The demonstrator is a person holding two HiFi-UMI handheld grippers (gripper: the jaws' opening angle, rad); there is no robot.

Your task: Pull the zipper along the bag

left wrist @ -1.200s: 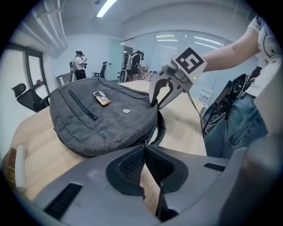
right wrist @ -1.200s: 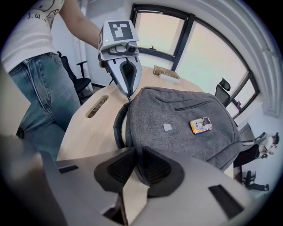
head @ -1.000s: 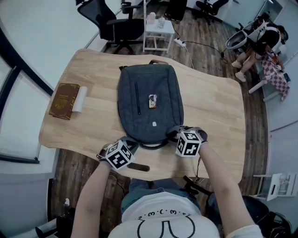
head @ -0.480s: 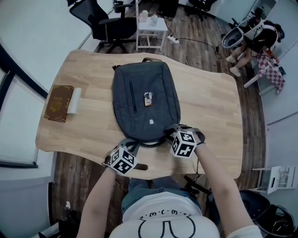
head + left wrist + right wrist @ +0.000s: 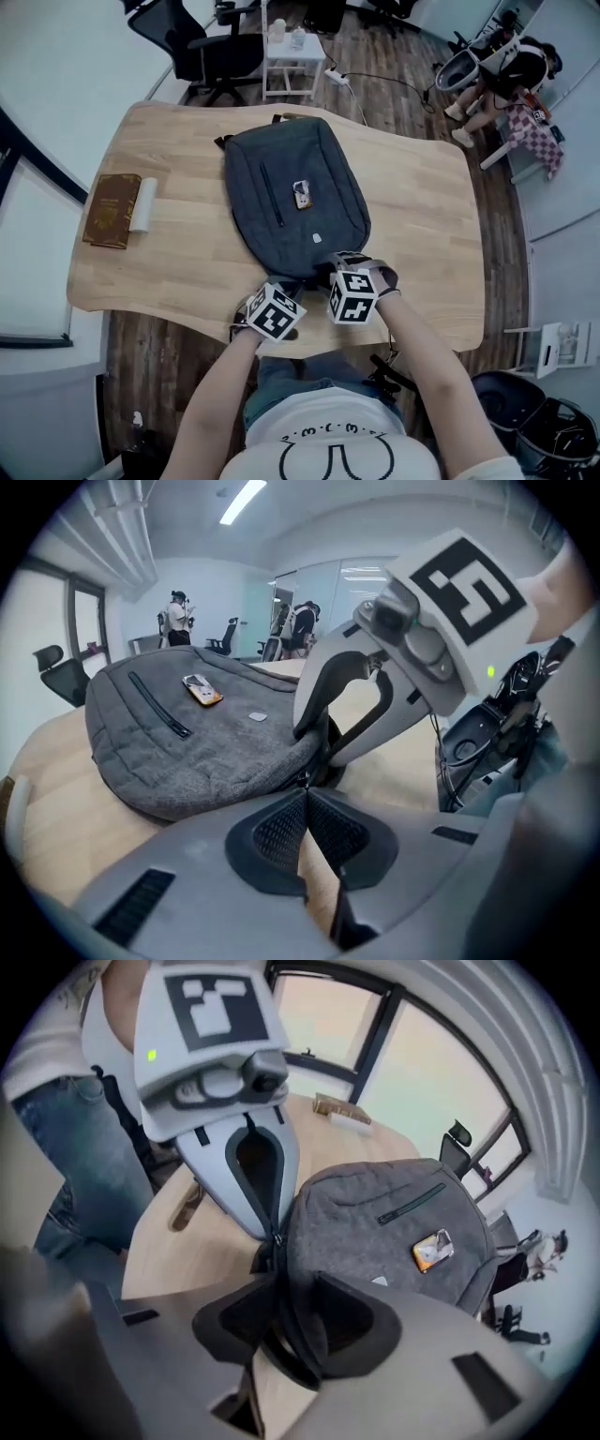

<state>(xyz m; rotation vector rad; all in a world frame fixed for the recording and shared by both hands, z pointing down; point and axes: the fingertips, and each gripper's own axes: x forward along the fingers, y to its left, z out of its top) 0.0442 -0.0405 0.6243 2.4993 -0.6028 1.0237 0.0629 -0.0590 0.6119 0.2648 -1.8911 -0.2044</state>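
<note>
The bag (image 5: 295,202) lies flat in the middle of the counter (image 5: 187,253), its carry handle toward 12 o'clock and its rounded end toward the person at 6 o'clock. Lying flat like that, its zipper track runs round the edge where both tools can reach it. The zipper pull (image 5: 275,1238) sits right at that 6 o'clock end, which I take to be the start of its run, so most of the pull seems yet to come.

The left hand-held gripper (image 5: 305,794) comes in from about 7 o'clock. Its jaws are pressed together with the tips on the zipper pull, pinching the small tab so that it can be dragged along the track.

The right hand-held gripper (image 5: 291,1312) stands just beside it at about 5 o'clock, tilted steeply down. Its jaws have just been opening and now stand apart, with the bag's dark rim lying loosely between the pads. I judge it was there to brace the fabric against the pull and is letting go or shifting its hold.

Well apart, at the bag's 9 o'clock, a brown book (image 5: 105,211) rests near the counter's edge.
</note>
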